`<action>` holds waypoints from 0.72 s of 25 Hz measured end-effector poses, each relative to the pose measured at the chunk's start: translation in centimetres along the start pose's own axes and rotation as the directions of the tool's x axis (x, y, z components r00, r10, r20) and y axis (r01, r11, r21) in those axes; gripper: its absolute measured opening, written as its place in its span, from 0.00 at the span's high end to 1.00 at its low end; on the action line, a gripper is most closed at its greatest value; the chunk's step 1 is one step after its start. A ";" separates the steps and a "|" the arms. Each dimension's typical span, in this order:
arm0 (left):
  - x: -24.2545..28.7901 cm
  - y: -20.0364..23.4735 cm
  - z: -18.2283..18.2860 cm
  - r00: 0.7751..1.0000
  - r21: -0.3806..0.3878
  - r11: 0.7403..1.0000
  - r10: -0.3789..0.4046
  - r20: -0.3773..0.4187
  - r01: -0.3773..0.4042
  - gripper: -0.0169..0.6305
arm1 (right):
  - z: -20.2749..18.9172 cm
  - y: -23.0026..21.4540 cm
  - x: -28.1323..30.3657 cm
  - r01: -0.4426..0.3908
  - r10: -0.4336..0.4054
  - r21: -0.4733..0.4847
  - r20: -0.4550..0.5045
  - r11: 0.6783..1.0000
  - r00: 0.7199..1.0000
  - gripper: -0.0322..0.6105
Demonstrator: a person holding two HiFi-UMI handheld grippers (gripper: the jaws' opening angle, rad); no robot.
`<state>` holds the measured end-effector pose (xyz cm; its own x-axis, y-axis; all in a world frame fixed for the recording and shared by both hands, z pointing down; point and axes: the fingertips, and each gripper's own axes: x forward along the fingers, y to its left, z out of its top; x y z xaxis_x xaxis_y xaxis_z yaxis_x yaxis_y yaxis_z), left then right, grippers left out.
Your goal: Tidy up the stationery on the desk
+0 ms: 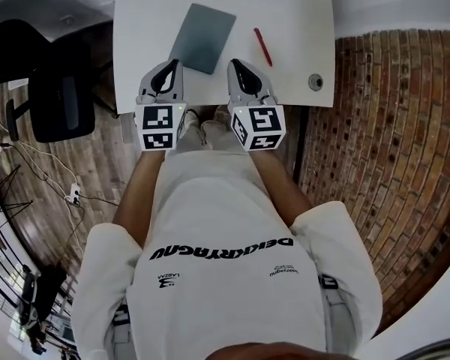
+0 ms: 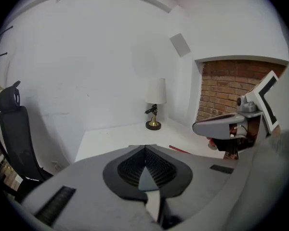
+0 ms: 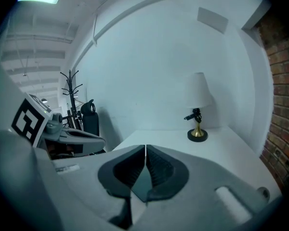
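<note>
While the left hand-held gripper [image 1: 177, 66] and right hand-held gripper [image 1: 235, 67] are hovering clenched and empty, the pen [image 1: 263, 47] beside the notebook [image 1: 202, 37] is seemingly awaiting tidying.

Black block lettering is running upside down across the white cotton sweatshirt [image 1: 225, 216] at six o'clock, illegible.

We list:
- desk [image 1: 135, 21]: smooth matt white top
- notebook [image 1: 202, 36]: matt grey cover
- pen [image 1: 263, 47]: red, plastic by its look
- lamp base [image 2: 153, 125]: glossy brass-like metal
- brickwork [image 1: 375, 126], right: rough
- floorboards [image 1: 97, 163], left: worn wood
- left gripper [image 1: 177, 64] and right gripper [image 1: 233, 64]: matt grey plastic shells
</note>
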<state>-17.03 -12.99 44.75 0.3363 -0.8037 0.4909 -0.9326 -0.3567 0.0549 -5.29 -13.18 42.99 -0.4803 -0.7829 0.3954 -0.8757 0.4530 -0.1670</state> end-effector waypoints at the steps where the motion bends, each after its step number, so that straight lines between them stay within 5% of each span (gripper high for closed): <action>1: 0.9 0.1 -0.2 1.000 0.005 1.000 0.007 -0.011 -0.007 0.98 | -0.4 -0.6 0.6 0.003 -0.003 0.009 -0.011 1.000 1.000 0.95; 18: 11.7 2.2 -4.9 0.979 -0.093 0.995 -0.036 -0.199 0.018 0.83 | -8.5 -6.3 8.1 0.111 -0.076 0.166 -0.207 0.980 0.975 0.84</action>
<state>-15.82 -20.88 54.90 0.3372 -0.6794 0.6517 -0.9345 -0.3252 0.1446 -3.24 -18.71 54.95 -0.3921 -0.7097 0.5853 -0.9196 0.2859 -0.2693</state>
